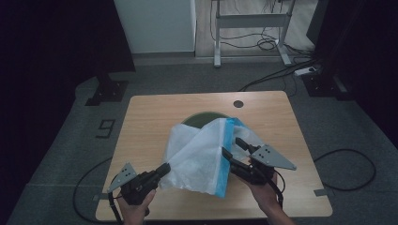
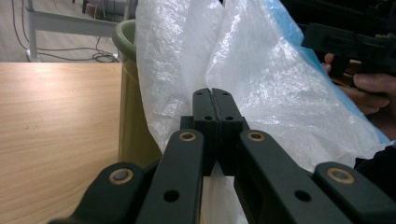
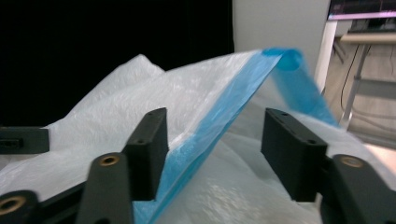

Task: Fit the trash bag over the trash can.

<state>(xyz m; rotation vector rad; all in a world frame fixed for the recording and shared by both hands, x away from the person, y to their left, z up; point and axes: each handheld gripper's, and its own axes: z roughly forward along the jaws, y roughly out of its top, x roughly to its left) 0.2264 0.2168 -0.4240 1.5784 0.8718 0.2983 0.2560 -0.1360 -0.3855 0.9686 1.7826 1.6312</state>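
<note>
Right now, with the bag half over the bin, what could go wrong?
The left hand-held gripper is shut on the thin white bag; a hard pull may tear it. The right hand-held gripper is open around the blue edge, which may slip away. Tugging could tip the green bin.

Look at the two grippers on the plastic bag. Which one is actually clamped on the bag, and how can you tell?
The left gripper: its jaws are pressed together on the white plastic bag. The right gripper has its jaws apart, with the bag's blue edge between them, unclamped.
</note>
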